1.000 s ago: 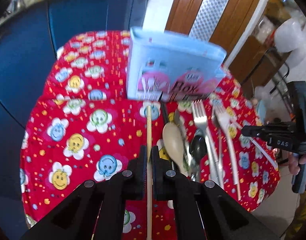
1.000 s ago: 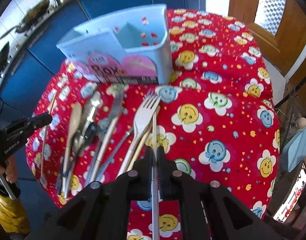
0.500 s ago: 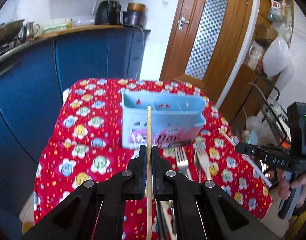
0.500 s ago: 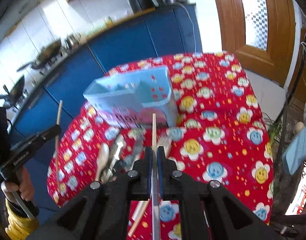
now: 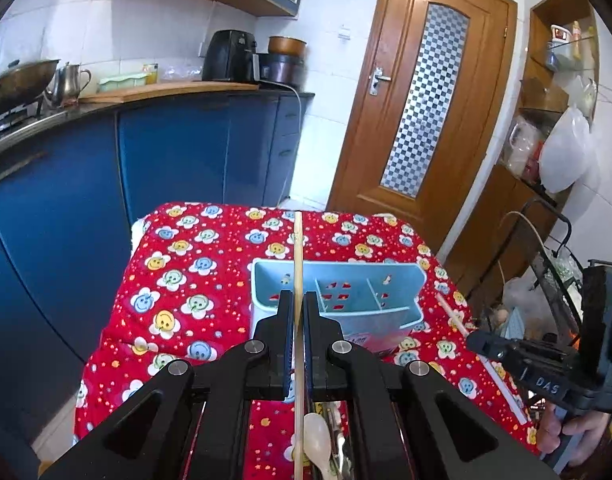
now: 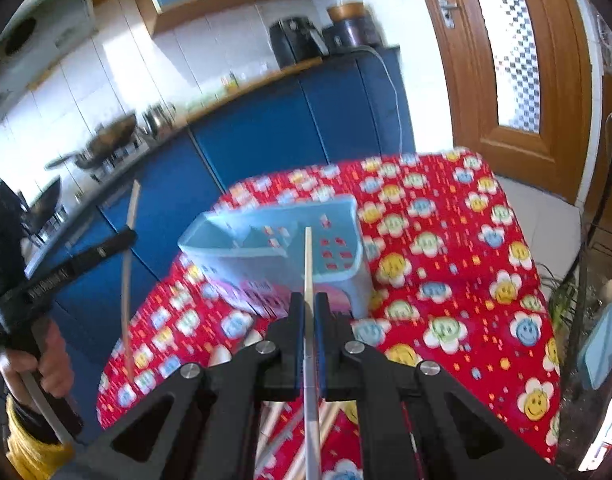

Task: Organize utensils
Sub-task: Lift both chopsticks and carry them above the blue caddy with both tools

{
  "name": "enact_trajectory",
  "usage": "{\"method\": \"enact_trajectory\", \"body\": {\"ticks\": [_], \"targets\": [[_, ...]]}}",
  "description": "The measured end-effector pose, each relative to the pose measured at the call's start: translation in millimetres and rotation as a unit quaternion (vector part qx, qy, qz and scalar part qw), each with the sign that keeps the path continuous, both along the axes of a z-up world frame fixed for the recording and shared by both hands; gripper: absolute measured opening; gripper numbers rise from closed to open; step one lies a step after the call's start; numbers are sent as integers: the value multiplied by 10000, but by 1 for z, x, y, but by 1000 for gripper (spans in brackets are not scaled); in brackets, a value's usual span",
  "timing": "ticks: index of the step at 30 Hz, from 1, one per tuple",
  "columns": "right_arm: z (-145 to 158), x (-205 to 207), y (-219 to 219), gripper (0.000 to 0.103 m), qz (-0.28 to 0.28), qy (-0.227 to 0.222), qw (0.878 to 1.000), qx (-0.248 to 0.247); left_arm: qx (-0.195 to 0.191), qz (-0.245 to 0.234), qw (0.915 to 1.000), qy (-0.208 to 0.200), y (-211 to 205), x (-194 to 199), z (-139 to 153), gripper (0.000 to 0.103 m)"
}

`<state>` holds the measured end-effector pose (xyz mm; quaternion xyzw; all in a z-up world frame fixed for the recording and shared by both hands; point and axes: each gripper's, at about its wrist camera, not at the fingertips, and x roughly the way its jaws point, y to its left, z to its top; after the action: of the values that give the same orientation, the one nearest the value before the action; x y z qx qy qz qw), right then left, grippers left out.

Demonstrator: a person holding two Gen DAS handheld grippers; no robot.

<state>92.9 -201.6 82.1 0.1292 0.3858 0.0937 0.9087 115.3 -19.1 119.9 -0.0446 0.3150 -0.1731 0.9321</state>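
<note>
Left gripper [image 5: 295, 312] is clamped on a bamboo chopstick [image 5: 298, 256], pitched down with its tip lined up over the blue caddy [image 5: 338, 280] on the red tablecloth [image 5: 186, 280], probably for dropping it into a compartment

Right gripper [image 6: 309, 312] pinches a pale chopstick [image 6: 308, 256], likewise angled down toward the caddy's near corner; spare cutlery lies below
</note>
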Motion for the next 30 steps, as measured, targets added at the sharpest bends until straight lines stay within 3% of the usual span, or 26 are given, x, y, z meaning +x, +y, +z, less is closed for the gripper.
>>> {"method": "enact_trajectory", "body": {"ticks": [10,16,23,28,30], "targets": [[-55,1,0,6,67,1109,9907,-781,34,-79,9998,181,7,-9,-25,4],[-76,6,2,7,148,1683,9812,-935,207,-100,9996,161,3,-12,-35,4],[-79,16,14,9,489,2073,9678,-1344,215,-145,9994,220,3,-9,-38,4],[-80,32,23,23,804,2365,9569,-1480,200,-192,9995,180,1,-8,-34,4],[-81,37,24,23,880,2449,9537,-1508,206,-218,9994,159,0,-7,-32,4]]}}
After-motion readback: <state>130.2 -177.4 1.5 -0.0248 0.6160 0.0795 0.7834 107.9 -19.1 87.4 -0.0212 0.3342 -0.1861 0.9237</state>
